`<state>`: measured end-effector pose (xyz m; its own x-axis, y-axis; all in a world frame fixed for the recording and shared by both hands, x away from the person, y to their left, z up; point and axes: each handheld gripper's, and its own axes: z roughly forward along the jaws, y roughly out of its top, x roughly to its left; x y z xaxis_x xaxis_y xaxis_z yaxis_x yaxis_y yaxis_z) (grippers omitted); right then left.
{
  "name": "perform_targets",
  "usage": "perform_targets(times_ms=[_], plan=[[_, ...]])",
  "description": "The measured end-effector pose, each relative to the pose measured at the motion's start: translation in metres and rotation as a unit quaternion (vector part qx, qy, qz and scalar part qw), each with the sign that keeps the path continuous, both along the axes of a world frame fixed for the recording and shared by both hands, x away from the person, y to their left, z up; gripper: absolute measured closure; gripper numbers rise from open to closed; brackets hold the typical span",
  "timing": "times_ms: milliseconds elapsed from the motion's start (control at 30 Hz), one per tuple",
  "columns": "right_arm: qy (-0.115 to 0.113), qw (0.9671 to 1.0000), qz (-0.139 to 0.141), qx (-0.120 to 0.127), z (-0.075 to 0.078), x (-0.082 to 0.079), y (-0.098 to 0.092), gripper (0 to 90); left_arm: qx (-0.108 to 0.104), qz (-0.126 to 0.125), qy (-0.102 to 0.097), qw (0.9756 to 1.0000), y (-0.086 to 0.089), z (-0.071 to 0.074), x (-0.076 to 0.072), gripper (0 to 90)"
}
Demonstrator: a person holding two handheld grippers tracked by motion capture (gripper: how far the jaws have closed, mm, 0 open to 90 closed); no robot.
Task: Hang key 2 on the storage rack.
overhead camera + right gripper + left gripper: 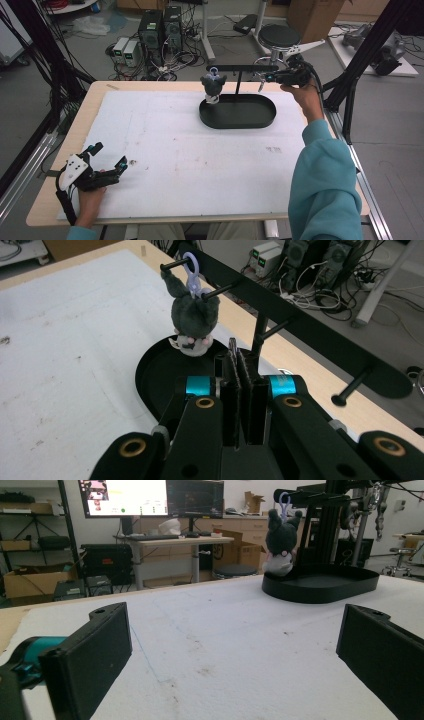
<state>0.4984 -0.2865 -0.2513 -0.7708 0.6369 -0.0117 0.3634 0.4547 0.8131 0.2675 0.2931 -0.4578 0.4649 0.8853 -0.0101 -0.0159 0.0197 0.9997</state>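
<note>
A dark grey plush toy [213, 85] [192, 315] [279, 540] hangs by a lilac clip [191, 275] from a peg of a black rack [242, 67] [300, 325]. Under it lies a black oval tray [237, 112] [150, 375] [320, 585]. My right gripper [265, 77] [239, 357] is held up at the rack's right end, with its jaws pressed together on a small metal piece [232, 346] that sticks out past the tips. My left gripper [111, 155] [235, 650] rests low at the table's front left corner, open, with nothing between its jaws.
A white mat [175, 150] covers most of the wooden table. Behind the table are a round stool [279, 36], computer boxes [160, 27] and tangled cables on the floor. Black frame posts [367, 47] stand at the right.
</note>
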Motion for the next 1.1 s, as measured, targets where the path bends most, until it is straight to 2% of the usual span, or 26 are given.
perform_targets(times_ms=[67,267,333,500,700,967,1100], plan=[[-0.006,1.0000,0.004,-0.003,0.003,0.004,0.004,88.9,-0.001,0.000,0.000,1.0000,0.000,0.000,0.000,1.7],[0.001,0.9997,0.008,-0.021,0.011,0.015,0.012,88.9,0.000,0.000,0.000,1.0000,0.000,0.000,0.000,1.7],[0.000,0.9998,0.006,-0.021,0.013,0.018,0.014,88.9,0.000,0.000,0.000,1.0000,0.000,0.000,0.000,1.7],[0.012,0.9995,0.005,-0.029,0.009,0.024,0.019,88.9,-0.001,0.000,0.000,1.0000,0.000,0.000,0.000,1.7],[0.017,0.9993,0.006,-0.034,0.004,0.028,0.024,88.9,-0.001,0.000,0.000,1.0000,0.000,0.000,0.000,1.7],[0.025,0.9982,0.003,-0.055,-0.002,0.032,0.028,88.9,0.002,0.000,-0.001,1.0000,0.000,0.000,0.000,1.7],[0.025,0.9982,-0.002,-0.054,-0.005,0.035,0.029,88.8,-0.001,0.000,-0.001,1.0000,0.000,0.000,0.000,1.7]])
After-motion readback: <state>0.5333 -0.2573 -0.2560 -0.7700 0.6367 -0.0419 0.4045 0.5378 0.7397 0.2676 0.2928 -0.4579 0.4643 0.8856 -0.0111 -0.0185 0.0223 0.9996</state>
